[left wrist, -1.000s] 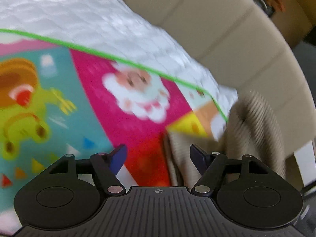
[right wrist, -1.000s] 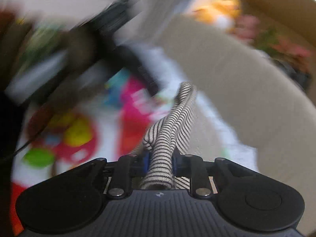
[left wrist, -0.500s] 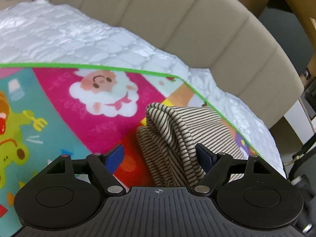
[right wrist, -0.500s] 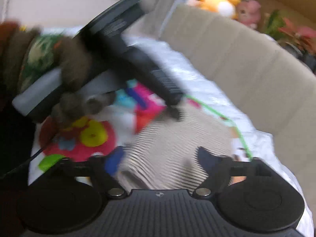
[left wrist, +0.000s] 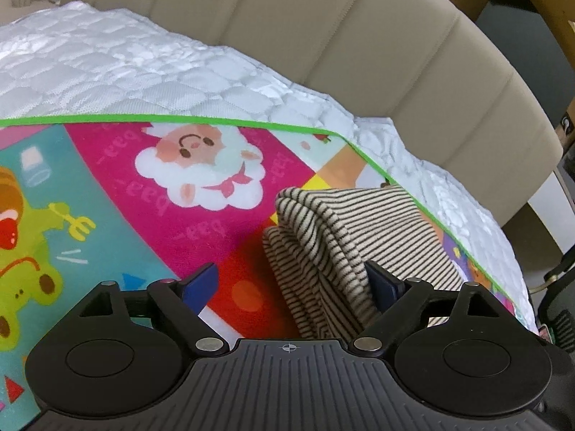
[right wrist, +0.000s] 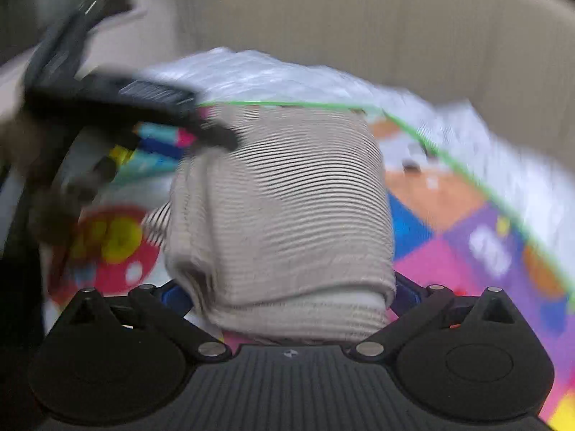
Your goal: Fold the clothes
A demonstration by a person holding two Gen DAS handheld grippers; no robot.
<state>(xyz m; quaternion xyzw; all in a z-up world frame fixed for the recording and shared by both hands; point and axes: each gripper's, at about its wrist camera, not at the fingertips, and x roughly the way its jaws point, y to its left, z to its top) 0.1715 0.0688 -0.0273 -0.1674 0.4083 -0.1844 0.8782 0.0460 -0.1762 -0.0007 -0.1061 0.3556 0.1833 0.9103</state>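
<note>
The striped garment point(left wrist: 345, 244) lies folded into a thick bundle on the play mat point(left wrist: 201, 237), near the mat's green-edged corner; the mat is spread over a white quilted bed cover point(left wrist: 143, 75), with a beige padded headboard point(left wrist: 352, 32) behind it.

In the left wrist view the left gripper point(left wrist: 291, 283) has its jaws spread wide; the blue left finger is clear over the red part of the mat, while the right finger is tucked against the side of the bundle, its tip partly hidden by the folds; nothing is clamped.

In the right wrist view, which is blurred, the right gripper point(right wrist: 287, 294) also has its jaws wide apart, one blue finger at either side of the near end of the striped garment point(right wrist: 280, 208); the cloth fills the gap between them, and whether the pads touch it cannot be told; the grip is not closed on it.

At the upper left of that view the left gripper point(right wrist: 215, 133) shows as a dark smeared shape reaching to the far corner of the bundle.
</note>
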